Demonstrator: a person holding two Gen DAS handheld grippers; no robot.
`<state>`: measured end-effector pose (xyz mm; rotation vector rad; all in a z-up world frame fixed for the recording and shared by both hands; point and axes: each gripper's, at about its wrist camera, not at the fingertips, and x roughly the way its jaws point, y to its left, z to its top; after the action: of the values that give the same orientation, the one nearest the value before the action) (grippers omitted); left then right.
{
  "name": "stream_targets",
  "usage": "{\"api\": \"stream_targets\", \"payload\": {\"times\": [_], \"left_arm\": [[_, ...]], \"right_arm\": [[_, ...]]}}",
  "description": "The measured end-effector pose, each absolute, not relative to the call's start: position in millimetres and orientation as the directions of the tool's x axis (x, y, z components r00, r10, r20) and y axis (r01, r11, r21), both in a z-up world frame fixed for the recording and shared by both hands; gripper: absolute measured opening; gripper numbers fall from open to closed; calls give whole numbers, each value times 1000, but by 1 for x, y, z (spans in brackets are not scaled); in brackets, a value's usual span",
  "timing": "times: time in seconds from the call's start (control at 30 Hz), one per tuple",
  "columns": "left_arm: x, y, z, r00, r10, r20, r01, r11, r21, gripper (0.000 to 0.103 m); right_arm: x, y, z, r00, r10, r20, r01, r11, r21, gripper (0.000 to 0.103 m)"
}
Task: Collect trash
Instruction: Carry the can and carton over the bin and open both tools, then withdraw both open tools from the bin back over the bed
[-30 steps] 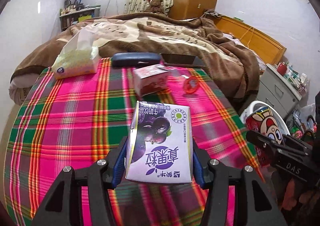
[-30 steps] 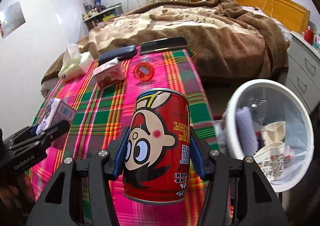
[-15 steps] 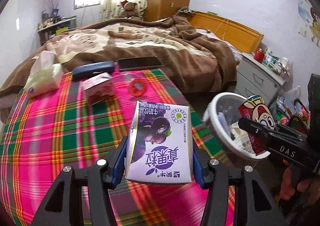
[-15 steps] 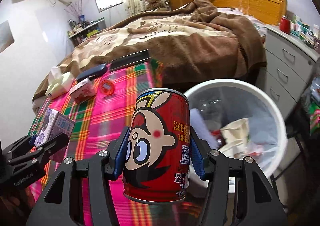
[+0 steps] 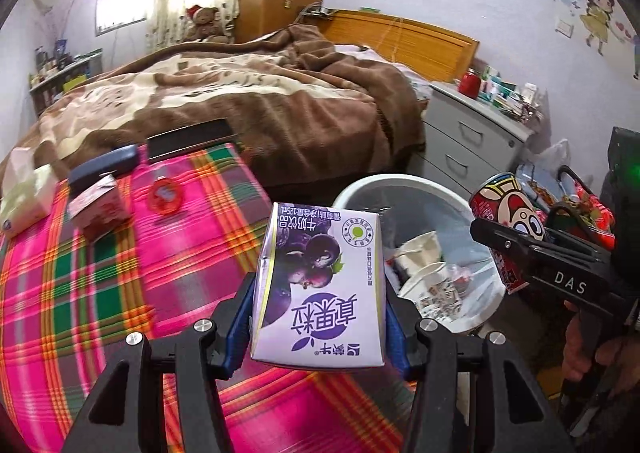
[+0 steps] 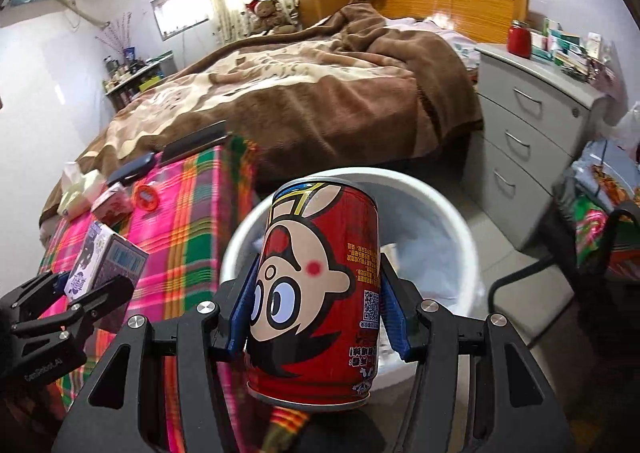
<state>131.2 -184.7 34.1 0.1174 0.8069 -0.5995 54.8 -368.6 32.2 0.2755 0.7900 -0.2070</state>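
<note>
My left gripper (image 5: 320, 317) is shut on a purple drink carton (image 5: 320, 285) and holds it above the plaid table's right edge. My right gripper (image 6: 316, 317) is shut on a red cartoon can (image 6: 316, 293) and holds it upright in front of the white trash bin (image 6: 460, 221). The bin (image 5: 360, 187) stands on the floor right of the table and holds paper trash. The can (image 5: 504, 213) also shows at the right of the left wrist view, beside the bin. The carton (image 6: 100, 261) also shows at the left of the right wrist view.
The pink-green plaid table (image 5: 100, 273) carries a small red-white box (image 5: 98, 209), a red ring-shaped item (image 5: 164, 197), a tissue pack (image 5: 24, 193), a dark case (image 5: 104, 169) and a black tablet (image 5: 188, 141). A bed (image 5: 240, 101) lies behind. Grey drawers (image 6: 532, 141) stand right.
Both grippers have swung to the right, off the table and toward the bin. The bin now fills the space behind the can. Both grips are unchanged.
</note>
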Motion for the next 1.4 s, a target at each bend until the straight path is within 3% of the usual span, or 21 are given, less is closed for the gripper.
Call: {"api": "stream_targets", "payload": {"times": [0.37, 0.9, 1.03, 1.4], "left_arm": [[136, -251, 14, 472, -483, -738, 610, 783, -122, 56], [145, -291, -12, 415, -475, -776, 629, 766, -133, 56], [146, -291, -14, 417, -472, -777, 620, 773, -137, 67], [144, -275, -9, 435, -475, -764, 594, 790, -153, 68]], "right_arm": [[58, -406, 11, 631, -96, -770, 319, 937, 145, 56], [67, -424, -9, 592, -71, -803, 297, 945, 135, 57], [64, -426, -7, 603, -81, -794, 304, 943, 135, 69], [61, -424, -3, 617, -84, -782, 323, 934, 154, 69]]}}
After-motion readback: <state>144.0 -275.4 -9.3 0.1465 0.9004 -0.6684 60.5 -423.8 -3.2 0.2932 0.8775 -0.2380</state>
